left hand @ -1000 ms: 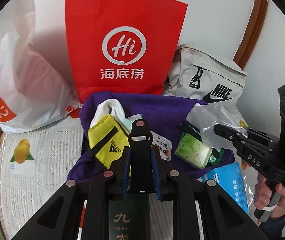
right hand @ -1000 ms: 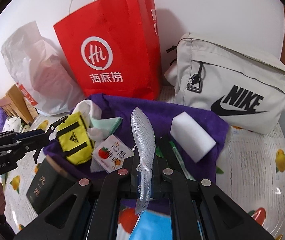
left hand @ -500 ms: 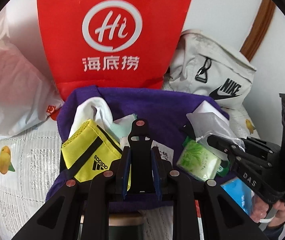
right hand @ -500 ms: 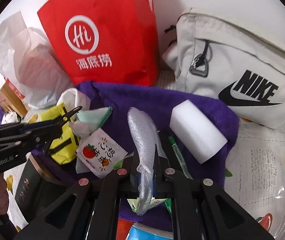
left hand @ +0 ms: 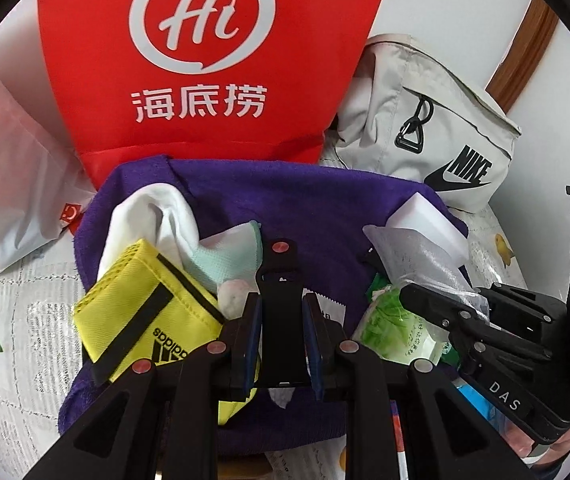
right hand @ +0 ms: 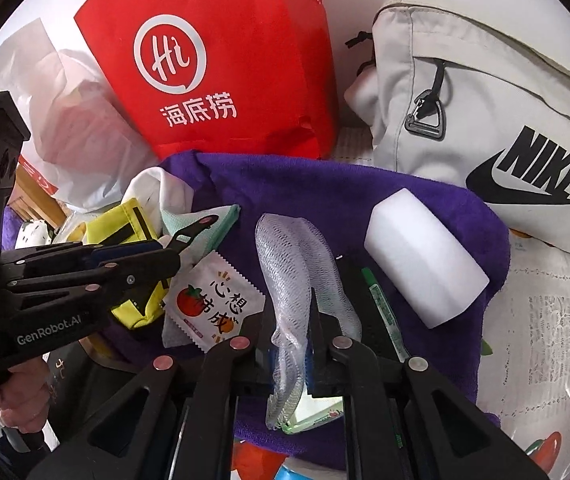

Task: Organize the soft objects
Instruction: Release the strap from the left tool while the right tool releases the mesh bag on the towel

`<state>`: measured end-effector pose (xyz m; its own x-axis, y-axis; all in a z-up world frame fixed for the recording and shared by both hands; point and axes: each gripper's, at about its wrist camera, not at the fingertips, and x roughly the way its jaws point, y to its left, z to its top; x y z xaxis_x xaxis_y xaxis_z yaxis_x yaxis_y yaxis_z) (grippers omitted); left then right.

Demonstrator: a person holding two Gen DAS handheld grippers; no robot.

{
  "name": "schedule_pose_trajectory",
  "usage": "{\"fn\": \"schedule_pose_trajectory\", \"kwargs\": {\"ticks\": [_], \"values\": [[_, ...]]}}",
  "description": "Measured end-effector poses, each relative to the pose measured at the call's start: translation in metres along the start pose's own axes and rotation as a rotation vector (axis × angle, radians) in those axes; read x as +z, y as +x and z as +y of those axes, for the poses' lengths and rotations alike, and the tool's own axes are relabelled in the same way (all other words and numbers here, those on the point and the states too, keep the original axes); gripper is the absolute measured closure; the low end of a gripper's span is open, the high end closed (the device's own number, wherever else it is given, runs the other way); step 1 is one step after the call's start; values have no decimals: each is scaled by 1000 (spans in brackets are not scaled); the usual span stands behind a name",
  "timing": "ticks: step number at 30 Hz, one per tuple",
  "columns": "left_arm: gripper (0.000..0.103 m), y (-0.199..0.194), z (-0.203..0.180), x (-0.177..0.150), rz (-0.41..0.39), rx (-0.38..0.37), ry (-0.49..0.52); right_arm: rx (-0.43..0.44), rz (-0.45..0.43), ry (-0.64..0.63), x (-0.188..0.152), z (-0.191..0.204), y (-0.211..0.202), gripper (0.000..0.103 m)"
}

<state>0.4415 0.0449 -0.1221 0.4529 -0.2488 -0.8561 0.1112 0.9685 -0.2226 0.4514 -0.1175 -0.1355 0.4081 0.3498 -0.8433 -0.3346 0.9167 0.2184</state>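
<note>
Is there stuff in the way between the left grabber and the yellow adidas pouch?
Nothing visible is in the way. The yellow pouch lies bare on top, right beside the left gripper and its closed jaws. The white cloth and mint cloth sit behind the pouch, not between it and the gripper.

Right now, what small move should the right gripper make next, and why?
Probably lift the mesh foam sleeve clear. The right gripper has its jaws shut on it, while its upper end lies on the purple towel beside the white sponge block.
</note>
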Motion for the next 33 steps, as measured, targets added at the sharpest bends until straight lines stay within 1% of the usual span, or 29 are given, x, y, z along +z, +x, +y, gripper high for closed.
{"fn": "schedule_pose_trajectory", "kwargs": {"ticks": [1, 2, 3, 4, 5, 7, 11, 12, 13, 14, 15, 16, 17, 23, 25, 26, 27, 29, 31, 33], "values": [[83, 1, -1, 0, 3, -1, 2, 1, 2, 0, 0, 0, 0, 90], [83, 2, -1, 0, 5, -1, 2, 2, 4, 1, 0, 0, 0, 86], [83, 3, -1, 0, 8, -1, 1, 4, 9, 2, 1, -1, 2, 79], [83, 5, -2, 1, 14, -3, 3, 6, 13, 3, 1, -1, 2, 75], [83, 6, -2, 1, 20, -4, 2, 10, 13, 3, 1, -1, 3, 70], [83, 8, -4, 1, 31, -10, 3, 10, 16, 2, 1, -1, 3, 69], [82, 9, -7, 2, 30, 14, 12, 20, 13, 0, 1, -1, 3, 65], [80, 10, -8, 2, 35, 8, 10, 20, 12, -1, 1, -1, 3, 61], [76, 10, -8, 2, 40, -1, 7, 18, 10, -2, 0, -1, 2, 59], [71, 9, -9, 2, 43, -3, 7, 16, 5, -3, 0, -1, 1, 58], [68, 9, -9, 2, 45, -2, 9, 14, 1, -5, -1, -2, -1, 57], [62, 8, -10, 1, 48, 2, 11, 12, 1, -9, -2, -1, -2, 57], [59, 7, -11, 1, 48, 2, 10, 10, 1, -12, -2, -1, -4, 57], [52, -9, -14, 0, 36, 18, 1, -2, -8, -14, -8, -1, -18, 56], [48, -17, -16, -3, 29, 33, 10, -6, -9, -19, -10, 0, -23, 45], [47, -21, -16, -5, 25, 38, 10, -9, -11, -22, -12, 0, -25, 34], [46, -25, -16, -6, 20, 41, 8, -11, -18, -23, -12, 0, -28, 28], [46, -35, -15, -9, 14, 41, 2, -6, -52, -24, -14, 1, -34, 23], [46, -43, -14, -12, 9, 51, -1, -11, -56, -15, -13, 2, -39, 23], [46, -51, -13, -15, 6, 56, -5, 13, -63, -2, -12, 4, -45, 23]]}}
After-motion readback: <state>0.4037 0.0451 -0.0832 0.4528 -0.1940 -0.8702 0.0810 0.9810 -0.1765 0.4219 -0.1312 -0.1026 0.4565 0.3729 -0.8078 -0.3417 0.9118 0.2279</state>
